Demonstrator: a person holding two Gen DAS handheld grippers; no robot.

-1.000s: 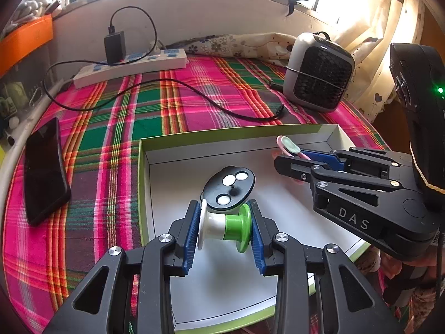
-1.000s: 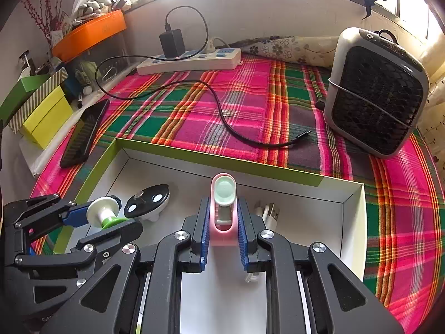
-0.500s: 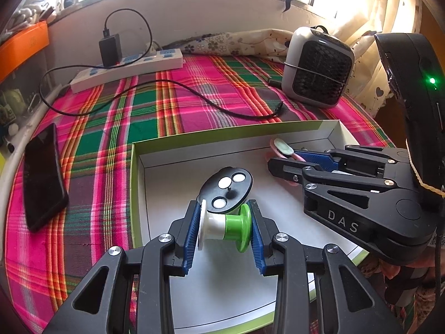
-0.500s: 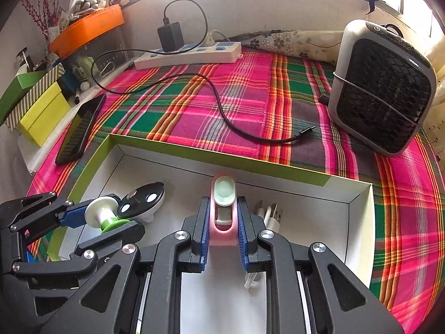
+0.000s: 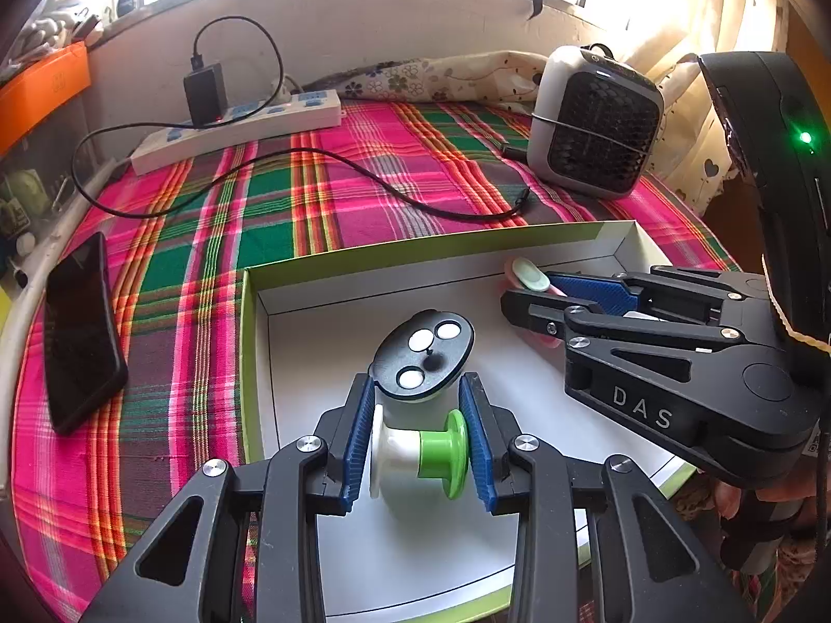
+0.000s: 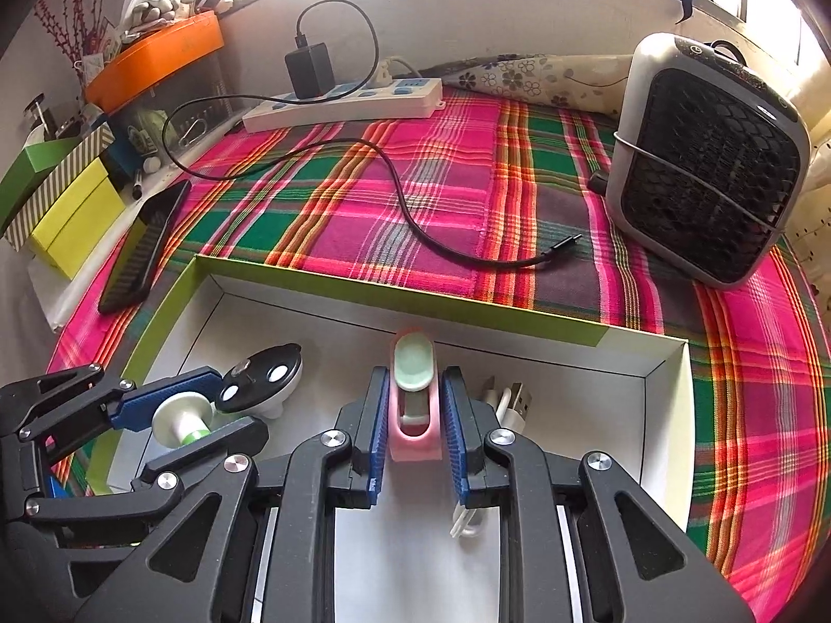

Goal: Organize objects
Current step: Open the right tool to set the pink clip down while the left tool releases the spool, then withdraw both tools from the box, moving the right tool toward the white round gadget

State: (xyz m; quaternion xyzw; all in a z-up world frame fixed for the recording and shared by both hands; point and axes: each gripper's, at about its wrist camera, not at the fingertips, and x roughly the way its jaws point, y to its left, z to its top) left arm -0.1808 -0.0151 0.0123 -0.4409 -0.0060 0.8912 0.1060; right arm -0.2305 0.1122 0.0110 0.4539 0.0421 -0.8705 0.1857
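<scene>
My left gripper [image 5: 418,405] is shut on a white and green spool [image 5: 420,454], held low inside the white box with a green rim [image 5: 332,265]. A black round plug adapter [image 5: 423,353] sits just beyond the spool. My right gripper [image 6: 414,405] is shut on a pink and mint clip [image 6: 413,400] over the box's right half. The right gripper also shows in the left wrist view [image 5: 535,296], and the left gripper shows in the right wrist view [image 6: 208,410]. A white USB cable [image 6: 511,400] lies in the box under the right gripper.
On the plaid cloth lie a black phone [image 5: 78,332], a black charger cable [image 5: 363,176] and a white power strip [image 5: 239,124]. A small grey fan heater [image 5: 594,119] stands at the back right. Green and yellow boxes [image 6: 57,197] and an orange tray [image 6: 156,57] stand at the left.
Both grippers have moved forward and lower into the box. The spool now sits right behind the plug adapter. Both grips are unchanged.
</scene>
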